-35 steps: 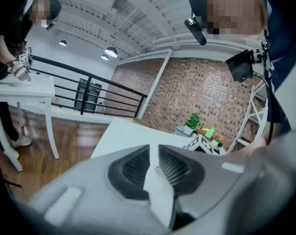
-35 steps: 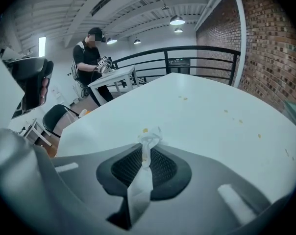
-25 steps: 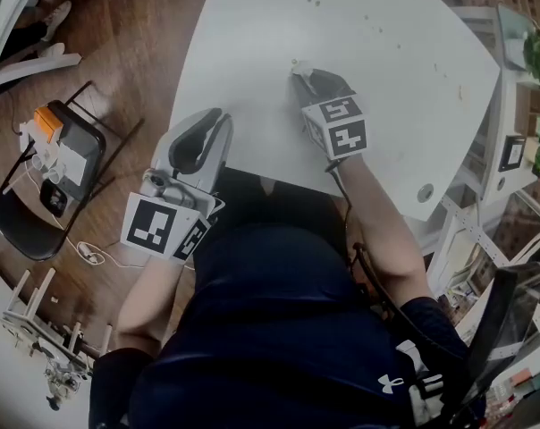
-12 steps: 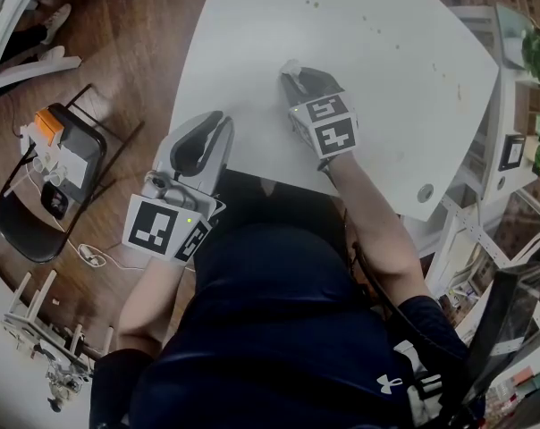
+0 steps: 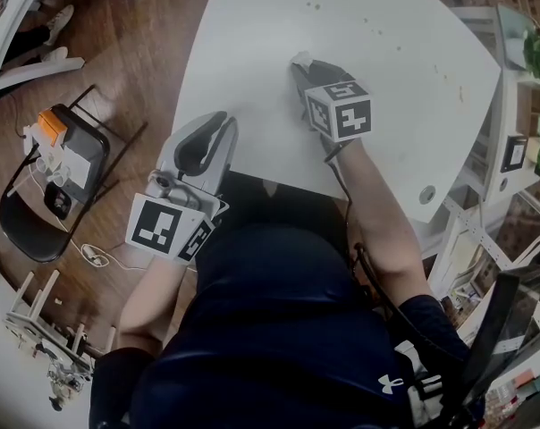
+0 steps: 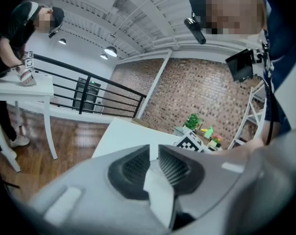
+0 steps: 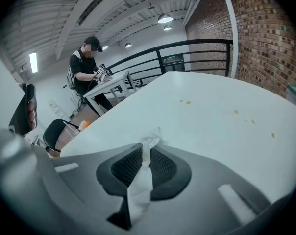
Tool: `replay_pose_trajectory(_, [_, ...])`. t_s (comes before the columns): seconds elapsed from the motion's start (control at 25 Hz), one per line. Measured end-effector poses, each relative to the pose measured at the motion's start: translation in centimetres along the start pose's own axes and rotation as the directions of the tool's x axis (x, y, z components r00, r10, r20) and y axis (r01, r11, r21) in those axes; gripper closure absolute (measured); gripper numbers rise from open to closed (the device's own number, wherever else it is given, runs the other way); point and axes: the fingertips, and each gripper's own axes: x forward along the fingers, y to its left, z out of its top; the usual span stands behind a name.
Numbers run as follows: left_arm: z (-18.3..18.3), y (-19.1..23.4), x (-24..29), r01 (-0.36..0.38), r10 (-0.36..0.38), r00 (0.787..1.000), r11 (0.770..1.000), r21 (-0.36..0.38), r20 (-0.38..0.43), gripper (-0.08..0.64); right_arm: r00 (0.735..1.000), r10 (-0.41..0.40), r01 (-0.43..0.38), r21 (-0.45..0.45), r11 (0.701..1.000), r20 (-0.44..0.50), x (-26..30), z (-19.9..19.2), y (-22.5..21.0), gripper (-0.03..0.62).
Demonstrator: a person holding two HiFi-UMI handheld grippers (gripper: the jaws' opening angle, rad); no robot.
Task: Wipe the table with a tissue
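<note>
- Head view: your right gripper (image 5: pixel 304 66) tilts down onto the white table (image 5: pixel 404 123). Its jaws pinch a crumpled tissue (image 5: pixel 299 58), which sits at the tabletop.
- Your left gripper (image 5: pixel 222 121) rests at the table's near left edge, well apart from the right one, with its jaws pressed together.
- A few brown specks (image 5: pixel 313 5) dot the far part of the table. A black chair (image 5: pixel 29 213) stands on the wooden floor to your left.
- Left gripper view: the left gripper (image 6: pixel 154 153) has its two dark pads drawn together, leaving only a thin slit. A white sliver (image 6: pixel 159 192) shows low in that slit, and you cannot tell what it is. The table (image 6: pixel 121 136) stretches ahead.
- Right gripper view: the right gripper (image 7: pixel 147 152) is clamped on the tissue (image 7: pixel 139 185). The tissue runs as a twisted white strip up between the pads, and its crumpled end pokes out past the tips.
- The table (image 7: pixel 221 126) fills the space ahead, with the specks (image 7: pixel 186 102) scattered across it.
- Far behind, a person (image 7: pixel 84 67) stands at another table.
</note>
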Motion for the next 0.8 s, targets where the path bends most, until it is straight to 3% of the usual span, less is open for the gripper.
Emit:
replay_pose_trajectory(0.32, [0.2,-0.4,0.9,0.027,-0.027,1.0,1.0,0.008,-0.016,0.508,0.997,-0.069,0.067,0.078,0.995,0.032,-1.8,-0.4,-3.5,0.551])
replay_pose_trajectory(0.56, [0.4,-0.5,1.2,0.042,-0.041,0.999,0.999,0.016,-0.027,0.508,0.99,-0.123,0.116,0.099,0.988,0.066,-1.9,0.0,-3.8,0.55])
replay_pose_trajectory(0.8, [0.8,0.2,1.0,0.032,-0.031,0.999,0.999,0.019,-0.026,0.508,0.995,-0.075,0.072,0.052,0.996,0.059,-0.5,0.6,-1.4,0.55])
